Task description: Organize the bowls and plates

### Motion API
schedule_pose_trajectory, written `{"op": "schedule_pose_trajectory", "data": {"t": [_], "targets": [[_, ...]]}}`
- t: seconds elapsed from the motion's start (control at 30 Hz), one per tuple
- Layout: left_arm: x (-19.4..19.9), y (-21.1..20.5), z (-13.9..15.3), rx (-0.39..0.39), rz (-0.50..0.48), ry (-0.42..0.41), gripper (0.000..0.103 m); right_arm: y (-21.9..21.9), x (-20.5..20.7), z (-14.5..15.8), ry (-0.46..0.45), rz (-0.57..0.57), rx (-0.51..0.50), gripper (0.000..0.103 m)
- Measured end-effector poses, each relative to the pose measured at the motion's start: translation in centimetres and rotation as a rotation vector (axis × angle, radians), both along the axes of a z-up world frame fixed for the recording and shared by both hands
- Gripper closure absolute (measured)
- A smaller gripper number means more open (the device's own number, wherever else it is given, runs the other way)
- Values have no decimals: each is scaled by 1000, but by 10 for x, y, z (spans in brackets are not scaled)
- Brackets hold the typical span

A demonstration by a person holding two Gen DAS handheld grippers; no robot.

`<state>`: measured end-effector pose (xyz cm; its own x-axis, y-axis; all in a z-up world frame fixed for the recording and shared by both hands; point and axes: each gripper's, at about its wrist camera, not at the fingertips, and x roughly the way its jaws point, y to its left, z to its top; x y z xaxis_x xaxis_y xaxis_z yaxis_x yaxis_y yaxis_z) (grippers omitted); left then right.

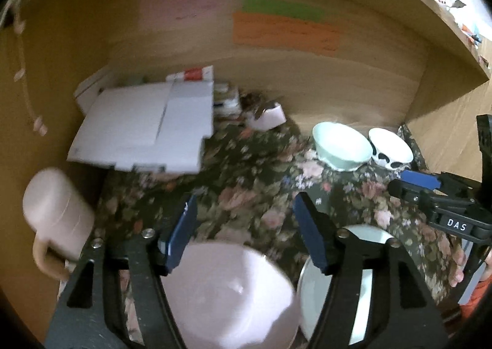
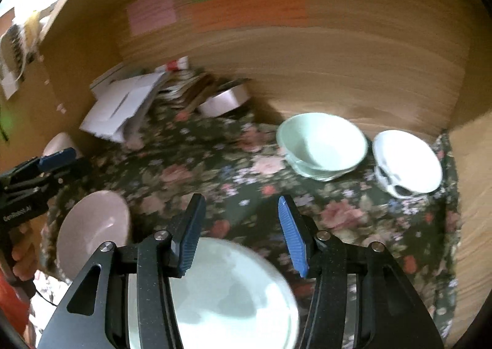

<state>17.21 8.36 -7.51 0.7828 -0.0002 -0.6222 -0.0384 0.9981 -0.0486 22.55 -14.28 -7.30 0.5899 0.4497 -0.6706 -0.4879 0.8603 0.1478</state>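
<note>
Pink plate [image 1: 233,293] and pale green plate [image 2: 233,296] lie beneath the spread, empty left gripper [image 1: 246,226] and right gripper [image 2: 241,232], seemingly awaiting stacking; bowls [image 2: 323,143] sit beyond

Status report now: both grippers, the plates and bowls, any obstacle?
Left gripper open above pink plate. Right gripper open above white plate. Mint bowl, patterned bowl behind. Nothing between.

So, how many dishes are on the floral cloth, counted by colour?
Pink: 1, the pink plate.
Mint green: 2, the mint plate and the mint bowl.
White with black pattern: 1, the patterned bowl.
Total: 4 dishes.
</note>
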Motion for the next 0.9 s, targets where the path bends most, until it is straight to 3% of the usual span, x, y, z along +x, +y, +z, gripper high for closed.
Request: {"op": "schedule_pose_trajectory", "data": {"t": [0.37,0.6,0.9], "targets": [[80,-39,-1,12,-58,47,35,-34,58,-13,9,-109,-22,57],[127,-54,-20,34,-88,93,30,-51,107,-50,117,-191,-10,57],[172,-59,-48,-8,-91,196,28,-56,141,-73,180,-236,1,57]]}}
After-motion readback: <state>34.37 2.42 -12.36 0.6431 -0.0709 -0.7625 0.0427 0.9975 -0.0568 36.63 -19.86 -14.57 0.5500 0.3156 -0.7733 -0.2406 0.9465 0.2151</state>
